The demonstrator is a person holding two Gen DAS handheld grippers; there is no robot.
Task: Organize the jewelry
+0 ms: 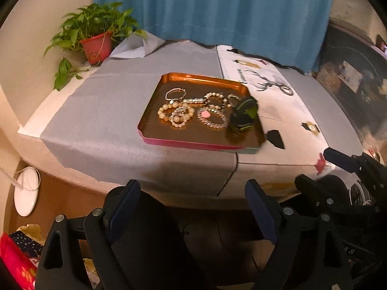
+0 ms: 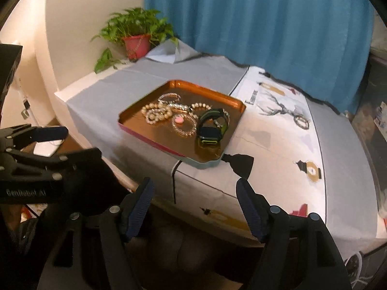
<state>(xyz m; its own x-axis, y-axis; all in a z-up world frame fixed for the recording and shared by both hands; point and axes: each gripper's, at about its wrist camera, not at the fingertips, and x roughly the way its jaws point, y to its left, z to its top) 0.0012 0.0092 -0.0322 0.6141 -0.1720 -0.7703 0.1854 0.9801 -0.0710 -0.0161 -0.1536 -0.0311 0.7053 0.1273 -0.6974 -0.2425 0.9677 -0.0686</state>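
On the table (image 1: 101, 120), a grey cloth (image 1: 116, 101) covers the left part and a white printed cloth (image 2: 285, 145), with a stag drawing (image 2: 278, 107) and small motifs, covers the right. A copper tray (image 1: 154, 111) sits across the seam between them, close to the near edge. Inside it the jewelry (image 1: 179, 113) lies in a loose heap: pearl bracelets toward nine o'clock, a thin bangle (image 1: 175, 93) at eleven, a beaded ring with a pink charm (image 1: 206, 114) near the middle, and a black watch (image 2: 210, 130) with green trim at four o'clock. Some of the strands overlap; I cannot tell them all apart.

At ten o'clock from the tray, in the table's far corner against the cream wall (image 2: 79, 36), a plant (image 1: 96, 21) stands in a red pot (image 1: 96, 47), with a crumpled sheet (image 1: 135, 46) just beside it. A blue curtain (image 1: 217, 7) hangs at twelve o'clock behind the table. Down on the floor at eight o'clock lies a white round disc (image 1: 25, 191) with a cord.

The left gripper (image 1: 193, 207) hangs before the table's near edge, jaws spread wide with nothing between them. The right gripper (image 2: 196, 205) stands beside it, likewise apart and empty, well short of the tray. Both are in black-gloved hands.
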